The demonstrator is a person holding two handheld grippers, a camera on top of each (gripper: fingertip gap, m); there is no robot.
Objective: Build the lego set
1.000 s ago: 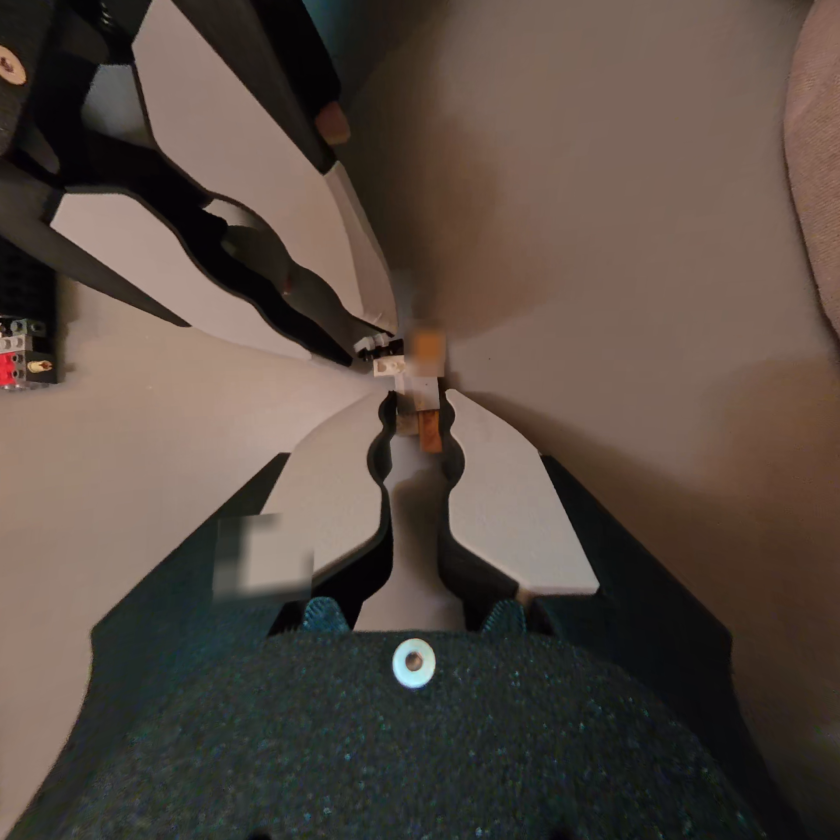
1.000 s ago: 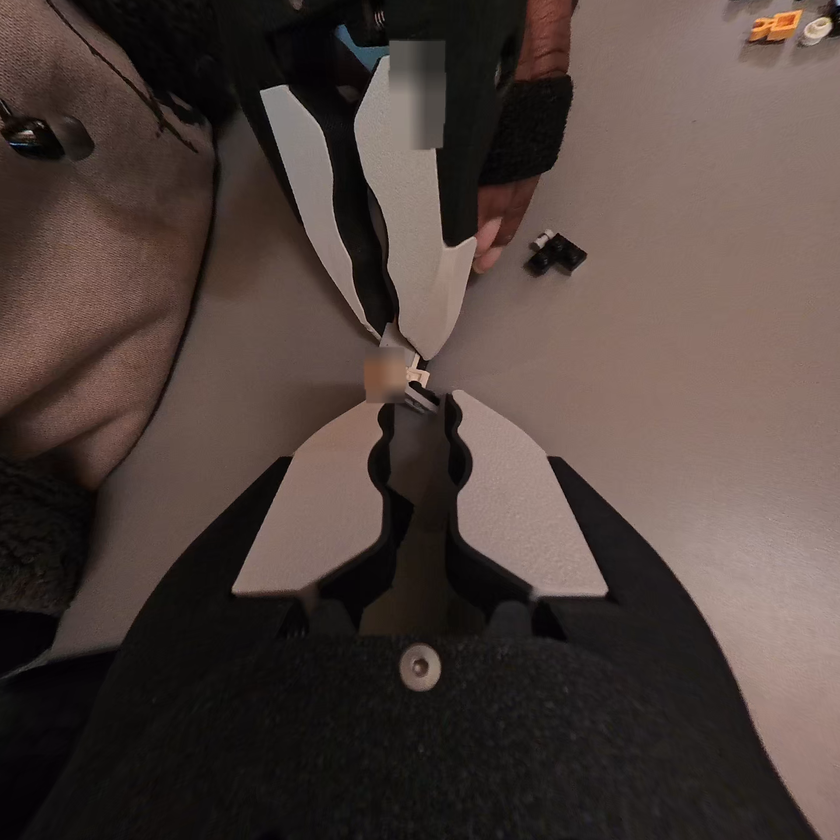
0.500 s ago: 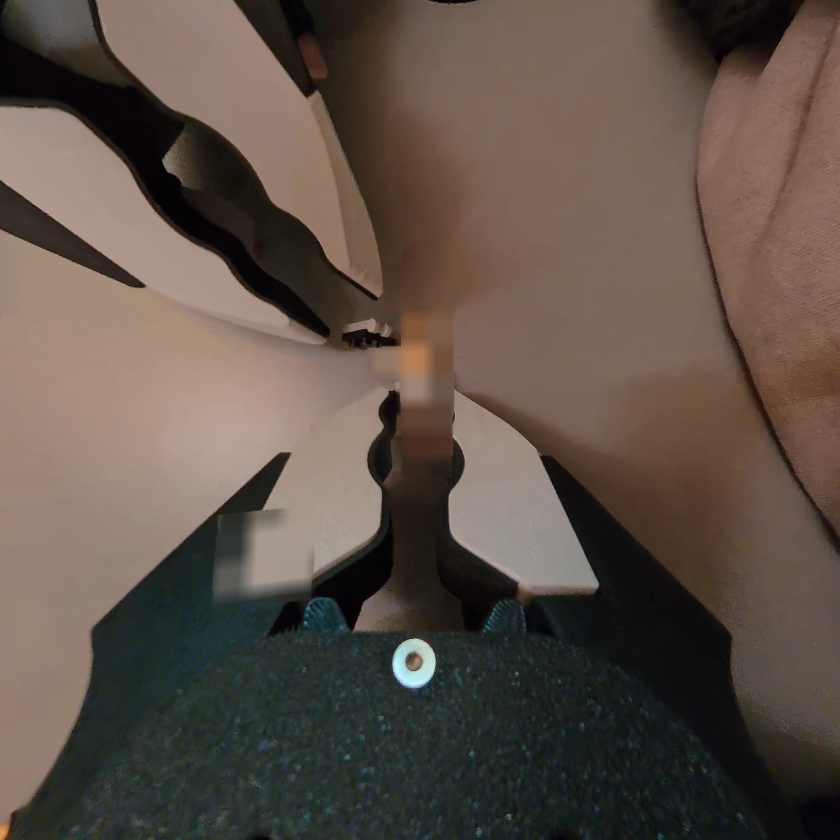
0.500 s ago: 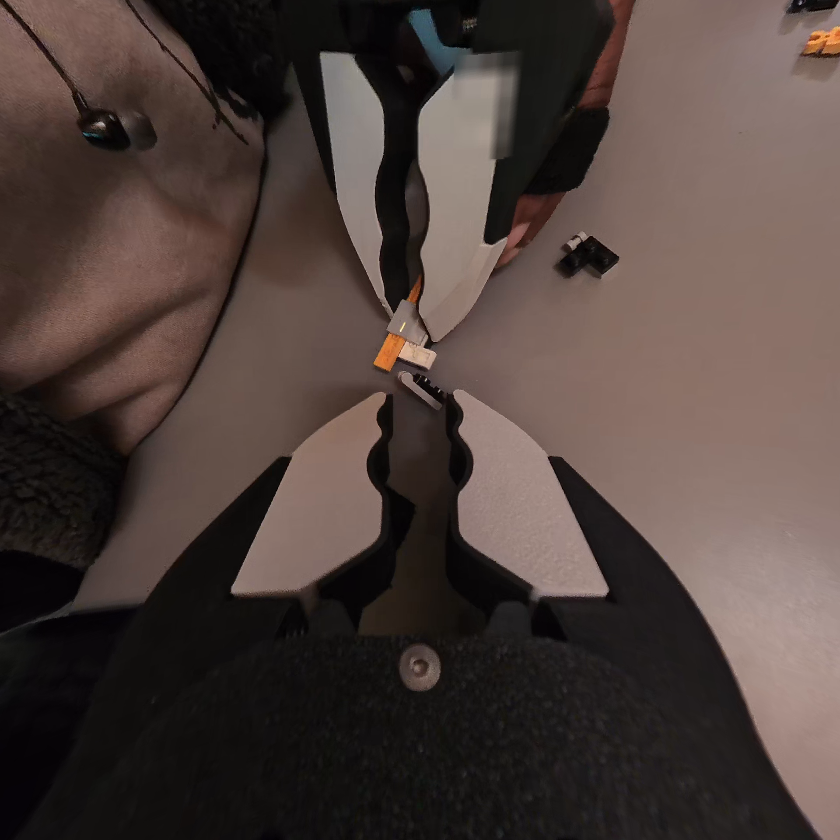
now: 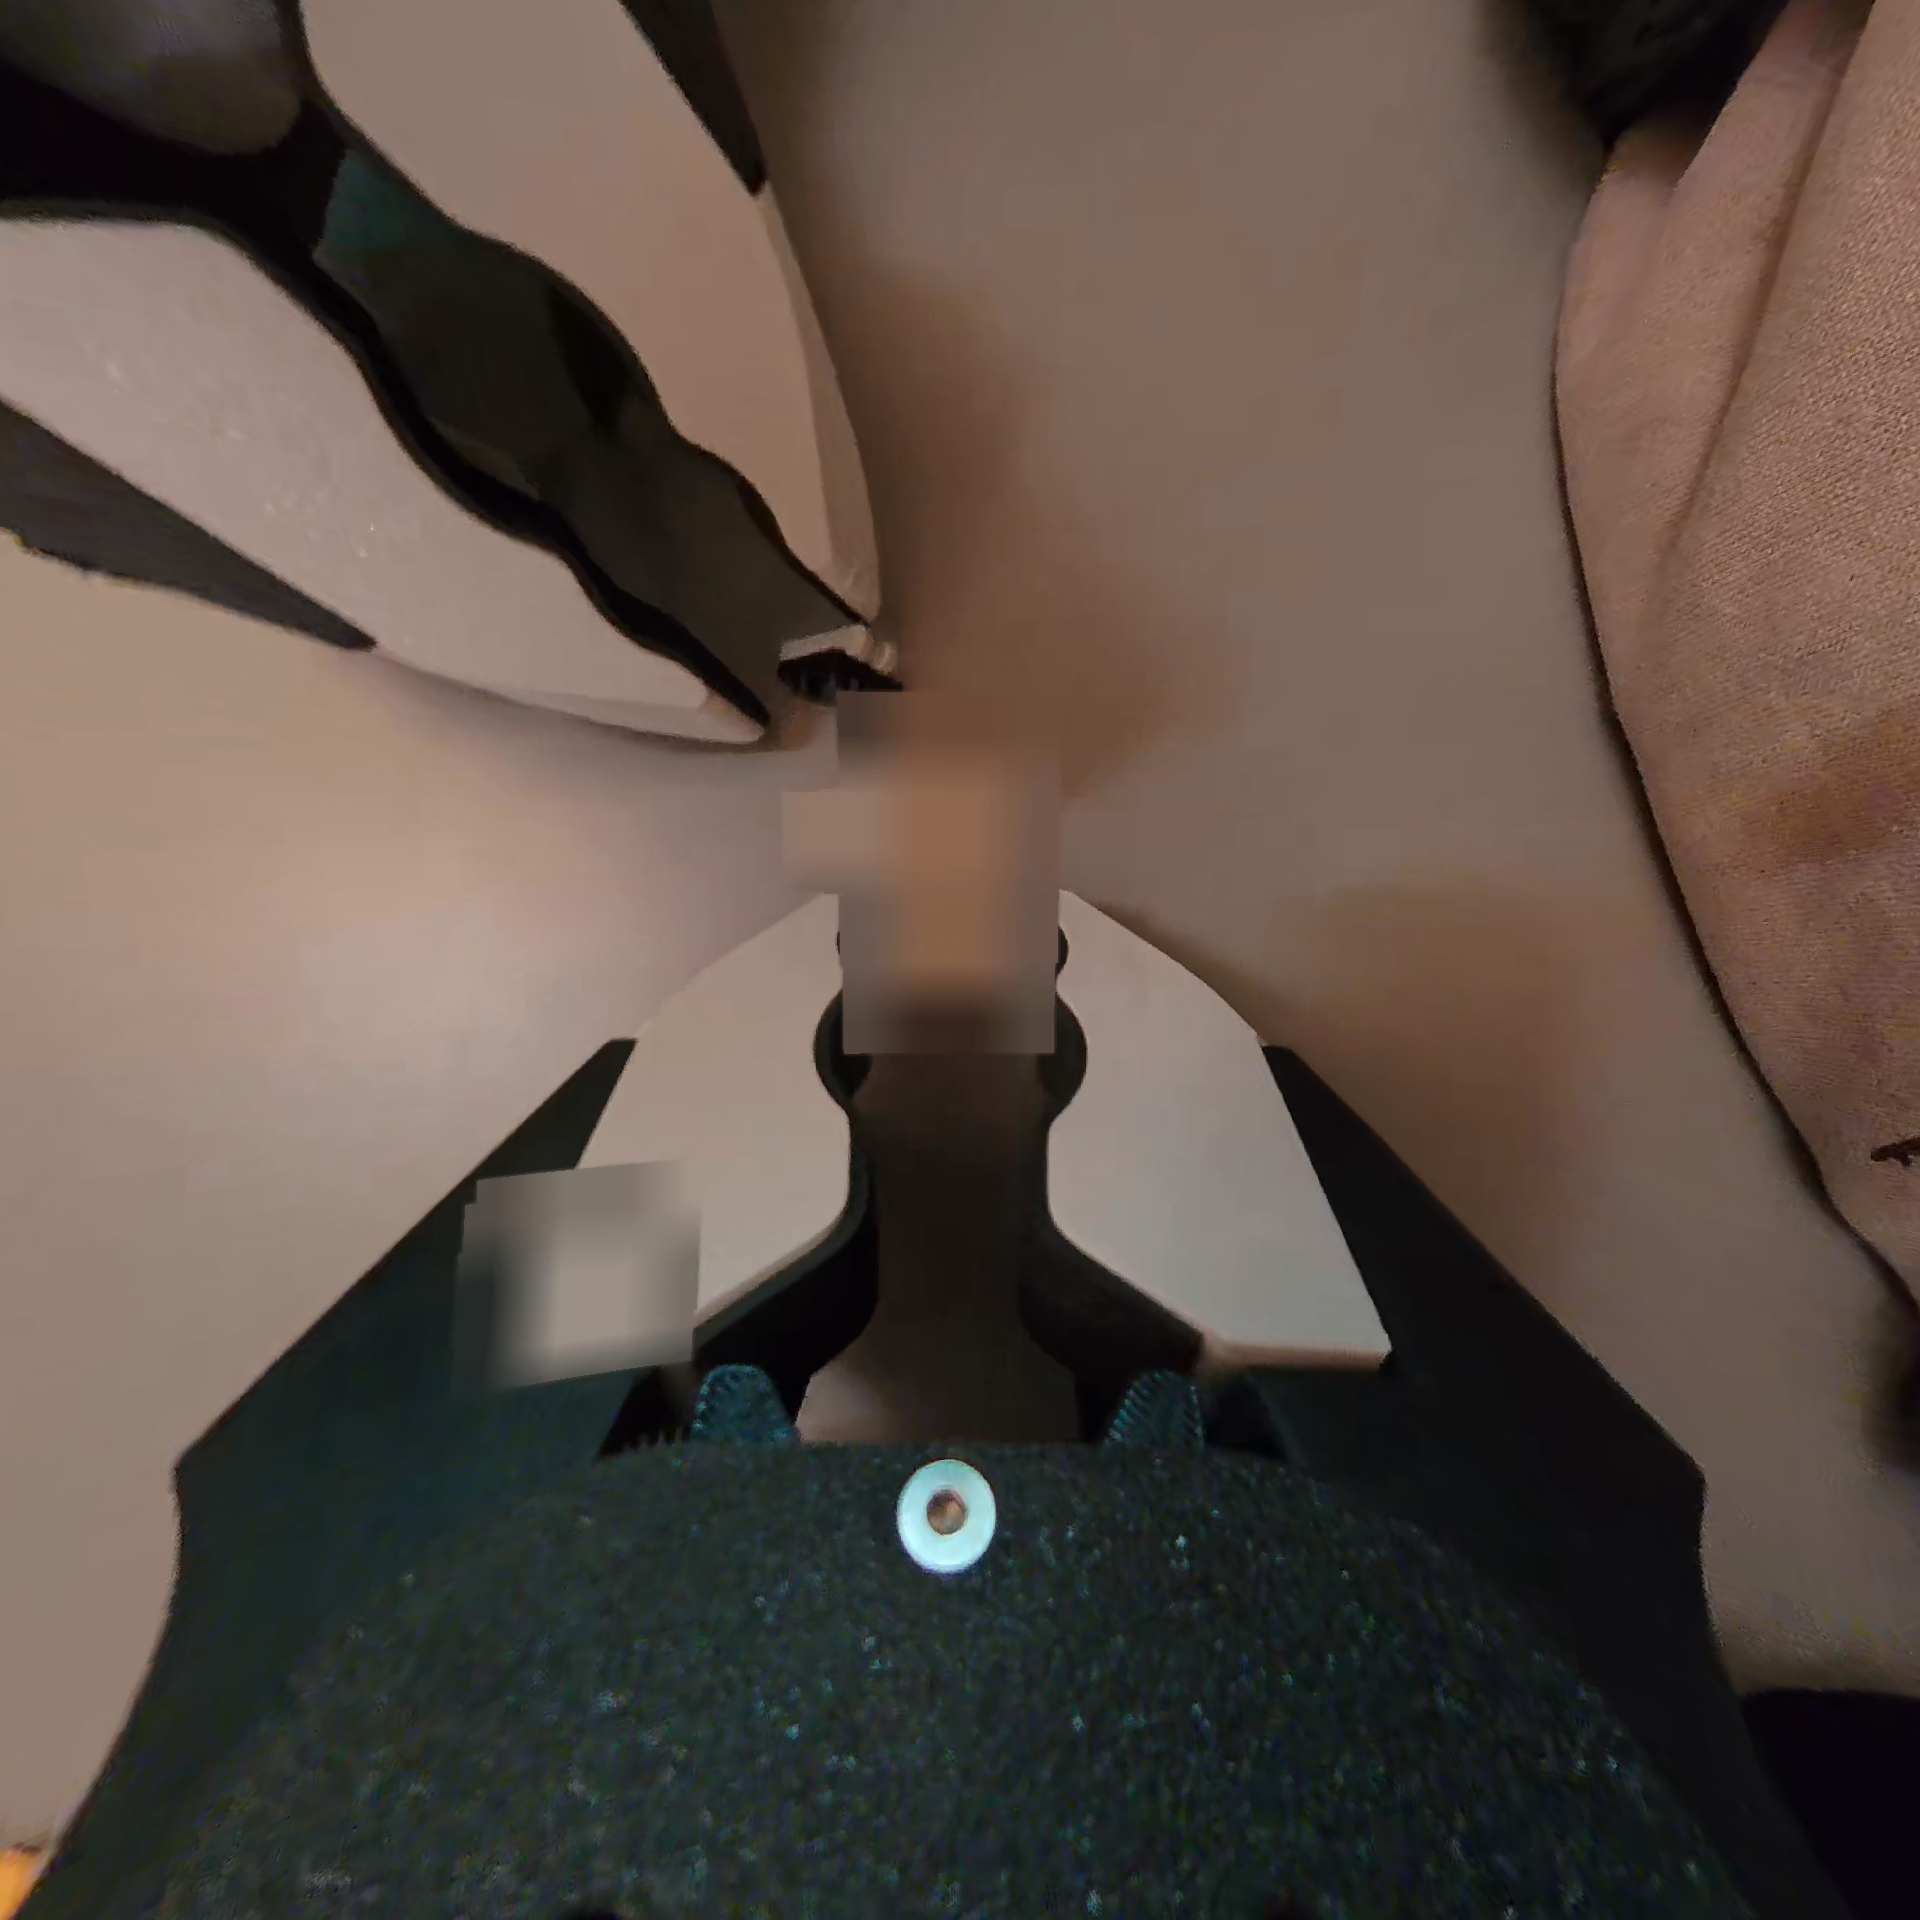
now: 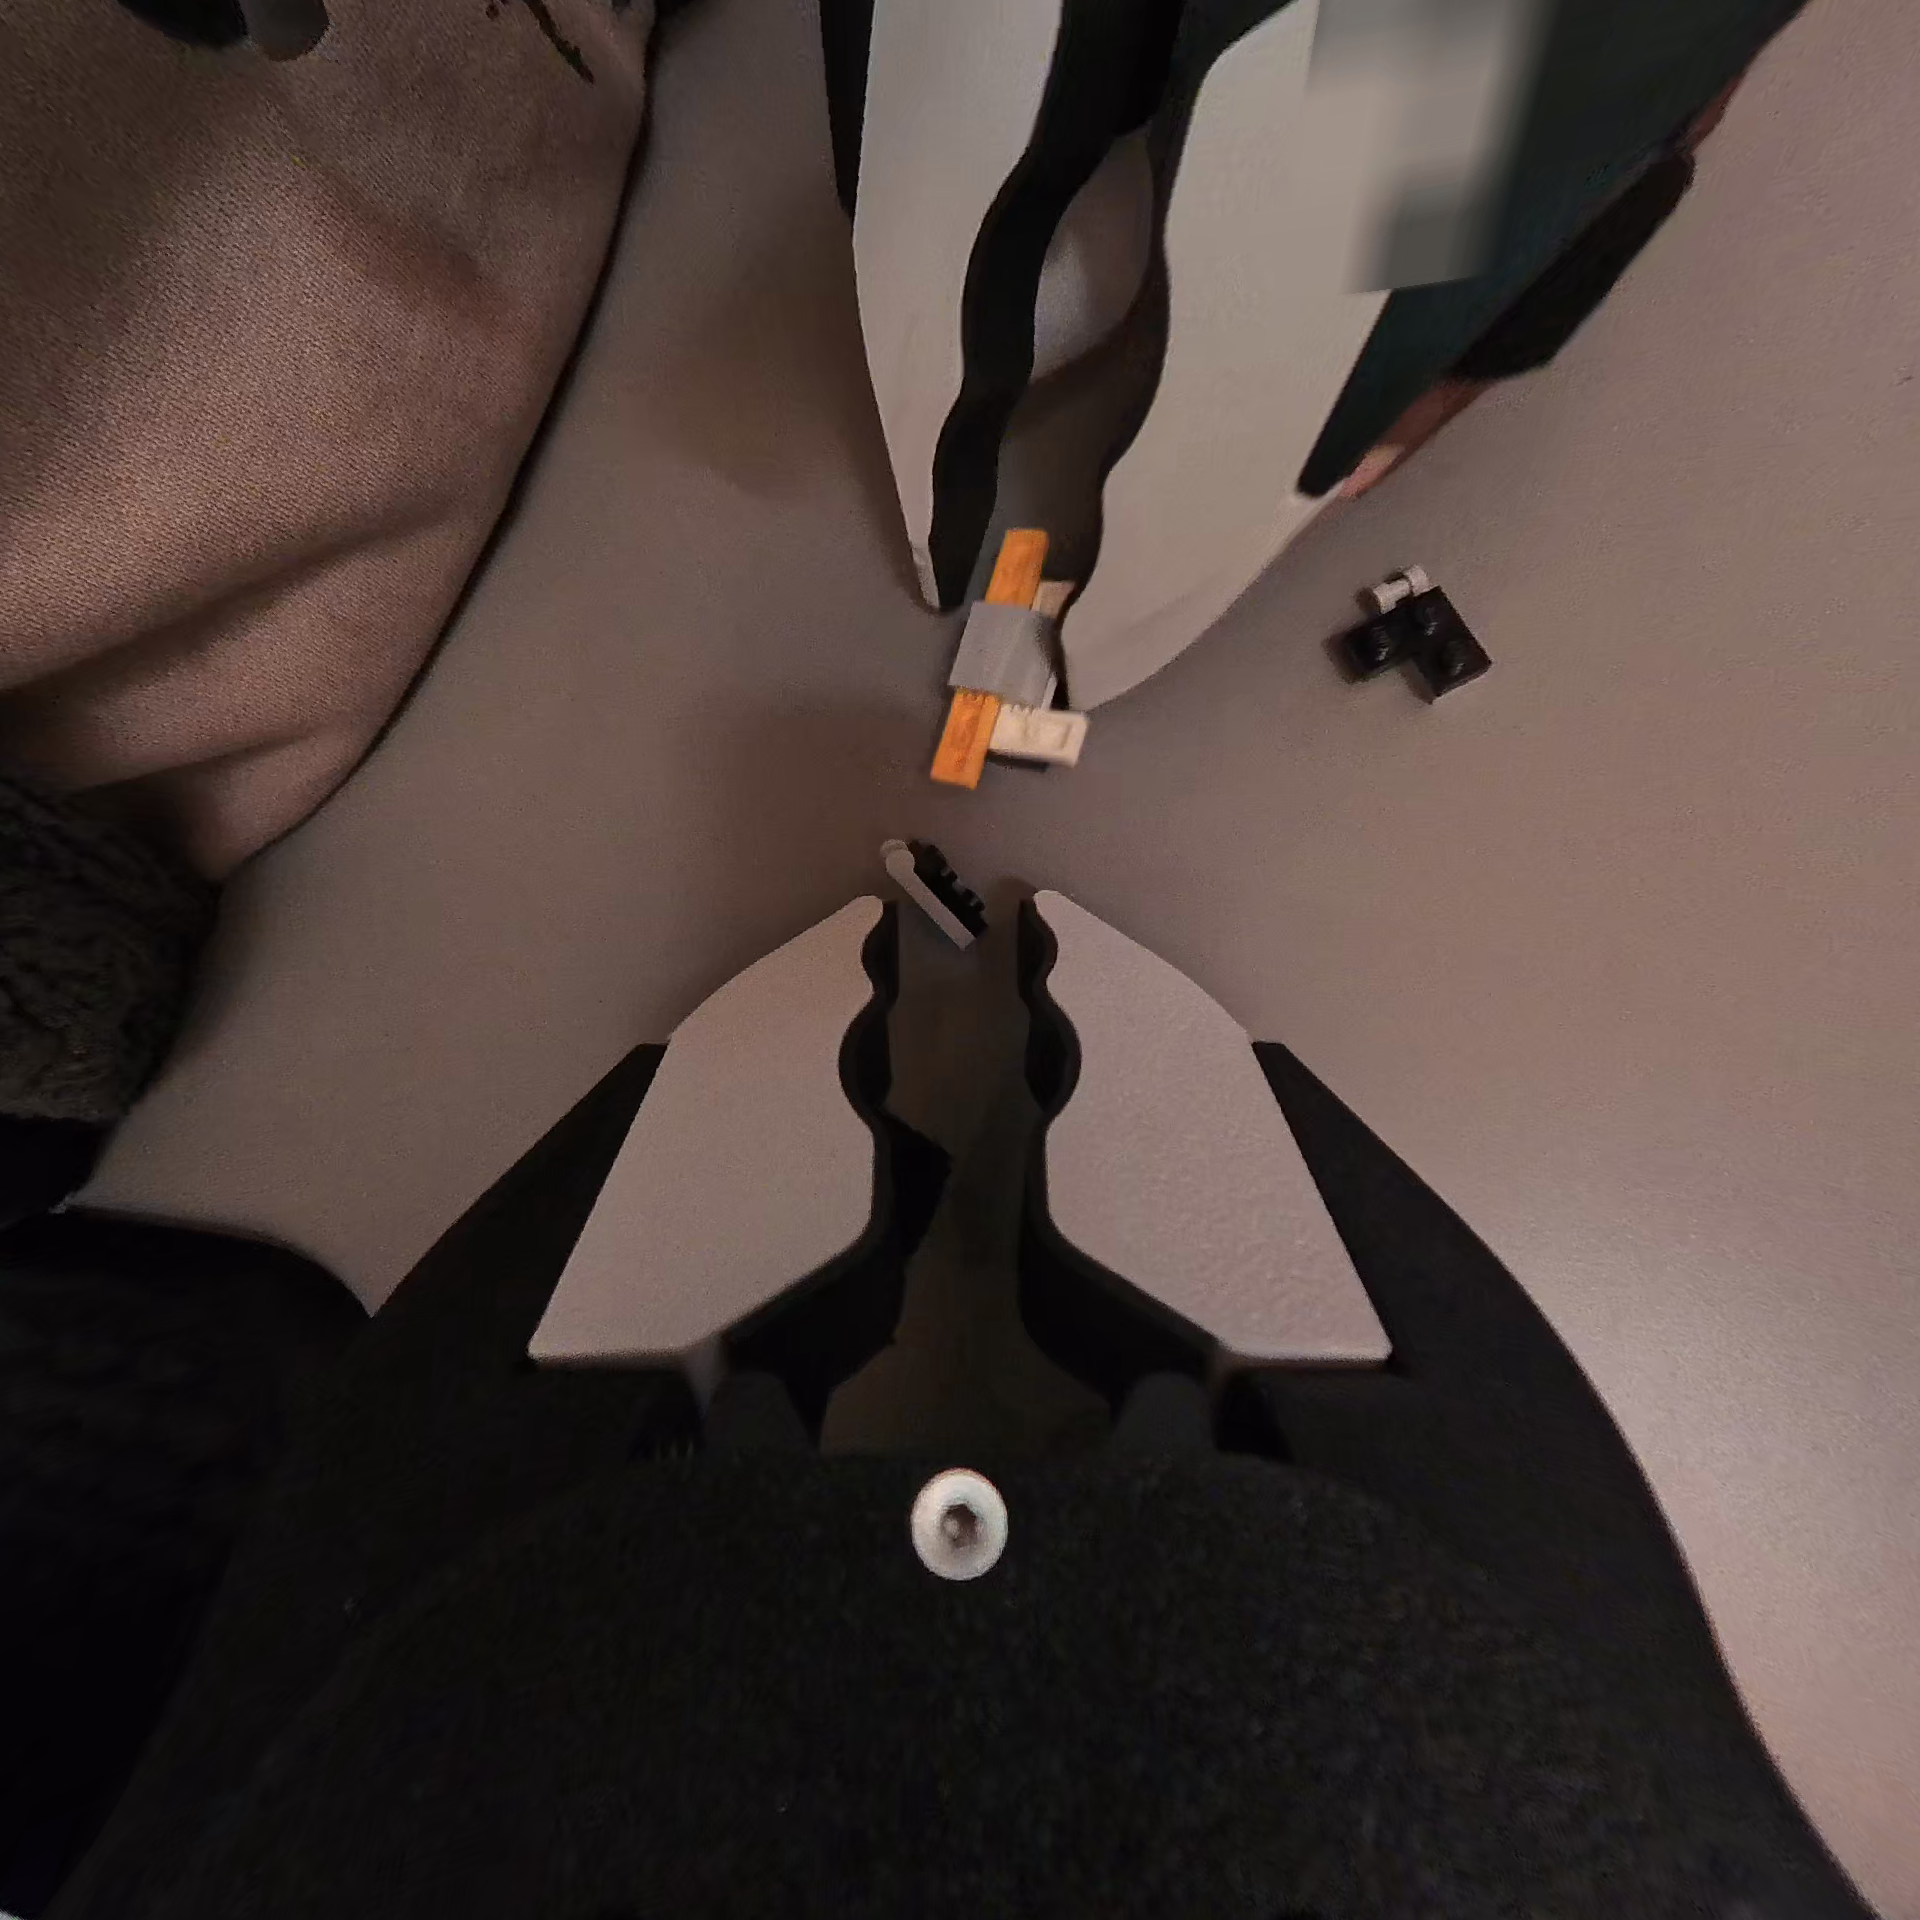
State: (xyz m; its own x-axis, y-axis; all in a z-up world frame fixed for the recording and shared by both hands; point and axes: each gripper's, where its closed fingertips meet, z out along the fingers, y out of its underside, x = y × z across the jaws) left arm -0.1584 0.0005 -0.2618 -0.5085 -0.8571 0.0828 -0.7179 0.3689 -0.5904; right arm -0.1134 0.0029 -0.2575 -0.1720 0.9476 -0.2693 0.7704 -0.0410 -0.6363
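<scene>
— Left gripper [image 6: 1023,613]: what's in it?
— It's clamped on a small lego piece [image 6: 992,665], orange, grey and white, held over the grey table [image 6: 1455,1039].
— And the right gripper [image 6: 951,899]?
— Pinching a thin grey-and-black toothed piece [image 6: 935,896] at its tips, just short of the other, not touching.
— Anything else?
— A black piece [image 6: 1413,639] lies on the table, off to the right.

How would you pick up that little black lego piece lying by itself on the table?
The black L-shaped lego piece lies flat on the grey table, studs up, a small white part at one end. Probably best to come straight down from above and close the fingers across its wider arm's straight outer edges, since it sits too low for a side approach.
</scene>
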